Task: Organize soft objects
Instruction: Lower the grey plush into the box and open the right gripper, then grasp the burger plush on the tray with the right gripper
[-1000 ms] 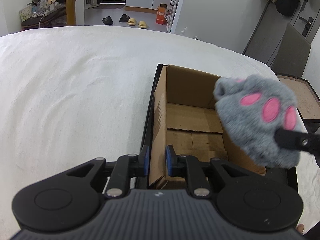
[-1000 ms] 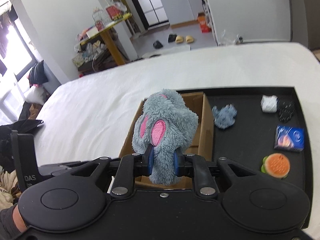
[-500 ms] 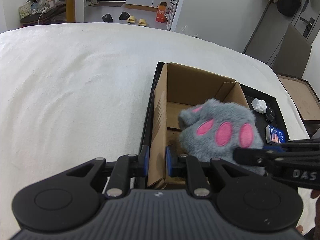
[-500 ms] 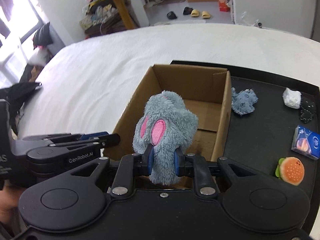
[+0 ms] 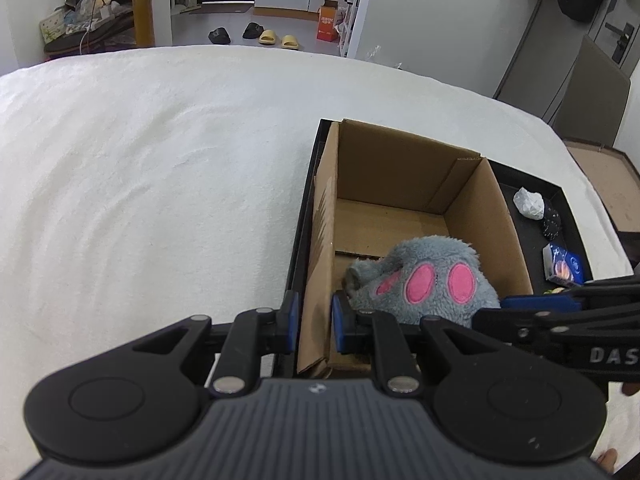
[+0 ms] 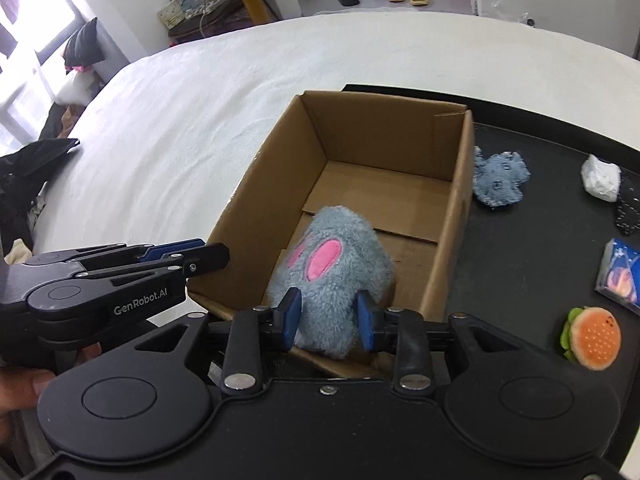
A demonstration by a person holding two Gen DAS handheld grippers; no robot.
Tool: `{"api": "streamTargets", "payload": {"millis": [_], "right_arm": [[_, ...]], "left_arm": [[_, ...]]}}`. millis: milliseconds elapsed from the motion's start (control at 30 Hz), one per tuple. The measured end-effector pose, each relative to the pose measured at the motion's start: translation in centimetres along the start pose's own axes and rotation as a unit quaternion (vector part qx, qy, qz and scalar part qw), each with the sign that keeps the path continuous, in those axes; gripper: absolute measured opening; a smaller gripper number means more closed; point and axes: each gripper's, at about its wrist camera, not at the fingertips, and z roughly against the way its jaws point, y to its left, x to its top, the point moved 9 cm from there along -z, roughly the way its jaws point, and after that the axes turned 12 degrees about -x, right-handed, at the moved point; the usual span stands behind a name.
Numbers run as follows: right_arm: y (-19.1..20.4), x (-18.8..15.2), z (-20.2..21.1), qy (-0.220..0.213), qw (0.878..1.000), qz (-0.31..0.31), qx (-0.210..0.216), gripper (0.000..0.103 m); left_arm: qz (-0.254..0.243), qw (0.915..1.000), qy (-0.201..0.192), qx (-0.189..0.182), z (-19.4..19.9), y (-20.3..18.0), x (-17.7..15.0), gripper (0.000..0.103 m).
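The right gripper (image 6: 329,317) has just been opening its jaws, and the grey plush paw (image 6: 330,276) with pink pads sits between its blue fingertips (image 6: 291,312), its fur bulging against both so that I cannot tell whether they still press on it. The paw rests low inside the cardboard box (image 6: 456,216), at the near end, leaning toward the near wall. The left gripper (image 5: 315,322) is pinched on the box's left wall (image 5: 322,264), one blue pad outside and one inside, jaws narrow with only the cardboard between them; seen from the right wrist it reaches in from the left side (image 6: 200,256), a thumb (image 6: 24,384) showing below it. Apart from the paw, the box holds nothing that I can see beyond its bare flaps. The box stands at the left end of a black tray (image 6: 520,248). On the tray, just beside the box's right wall, lies a blue fuzzy cloth toy (image 6: 500,178); farther right are a white crumpled lump (image 6: 600,178), a dark speckled piece (image 6: 628,212), a blue printed packet (image 6: 620,276) and a burger-shaped toy (image 6: 592,338). The tray lies on a white bedcover (image 5: 160,184). Beyond the bed, slippers (image 5: 276,38) sit on a grey floor near a wooden table leg (image 5: 144,4).
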Motion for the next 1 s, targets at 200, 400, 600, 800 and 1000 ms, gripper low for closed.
{"api": "streamTargets", "payload": {"millis": [200, 400, 600, 800, 1000], "right_arm": [[-1.2, 0.0, 1.0, -0.017, 1.0, -0.011, -0.006, 0.038], [-3.0, 0.8, 2.5, -0.049, 0.998, -0.034, -0.013, 0.04], [-5.1, 0.9, 3.0, -0.066, 0.996, -0.057, -0.02, 0.04], [-7.3, 0.8, 3.8, -0.081, 0.994, -0.073, -0.025, 0.041], [-11.2, 0.0, 4.4, -0.093, 0.988, -0.114, -0.036, 0.044]], "left_arm": [[-0.006, 1.0, 0.001, 0.007, 0.3, -0.1, -0.1, 0.018], [-0.02, 0.9994, -0.013, 0.026, 1.1, -0.4, 0.1, 0.027], [-0.036, 0.9978, -0.027, 0.048, 1.7, -0.9, 0.3, 0.035], [-0.054, 0.996, -0.029, 0.065, 1.7, -1.4, 0.6, 0.043], [-0.071, 0.9932, -0.044, 0.081, 2.1, -2.2, 0.9, 0.053]]}}
